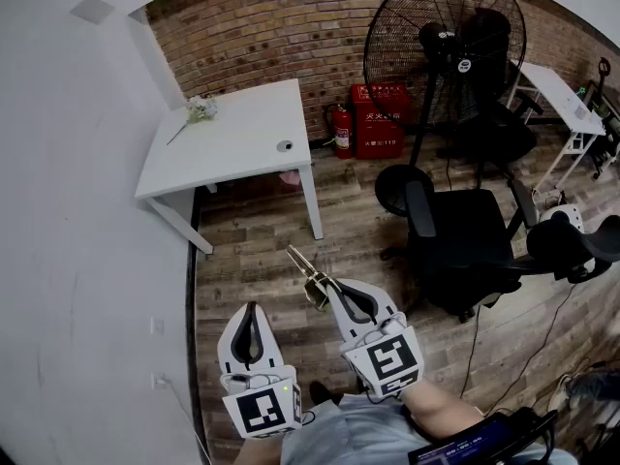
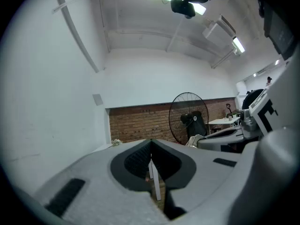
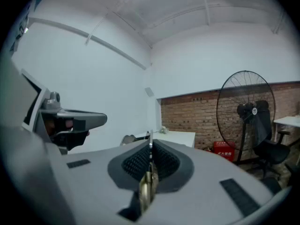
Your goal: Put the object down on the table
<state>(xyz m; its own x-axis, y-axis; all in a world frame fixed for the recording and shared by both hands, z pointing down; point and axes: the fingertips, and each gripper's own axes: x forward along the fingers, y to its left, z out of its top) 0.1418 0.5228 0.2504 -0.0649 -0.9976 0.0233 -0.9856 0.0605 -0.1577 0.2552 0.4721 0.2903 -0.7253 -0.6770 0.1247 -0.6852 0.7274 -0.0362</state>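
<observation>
My right gripper point(image 1: 326, 287) is shut on a thin brass-coloured metal object point(image 1: 305, 269), whose slim tip sticks out past the jaws over the wooden floor. In the right gripper view the object point(image 3: 148, 184) stands edge-on between the dark pads, with the gripper point(image 3: 150, 146) held about level. The white table point(image 1: 242, 148) stands well ahead at the brick wall, with a small flower point(image 1: 199, 110) at its far left corner. My left gripper point(image 1: 251, 310) hangs beside the right one, jaws closed together with nothing between them point(image 2: 151, 148).
A big black floor fan point(image 1: 446, 46) and a black office chair point(image 1: 455, 235) stand to the right. A fire extinguisher point(image 1: 341, 130) and a red box point(image 1: 380, 119) sit by the brick wall. A second white table point(image 1: 564, 100) is far right. A white wall runs along the left.
</observation>
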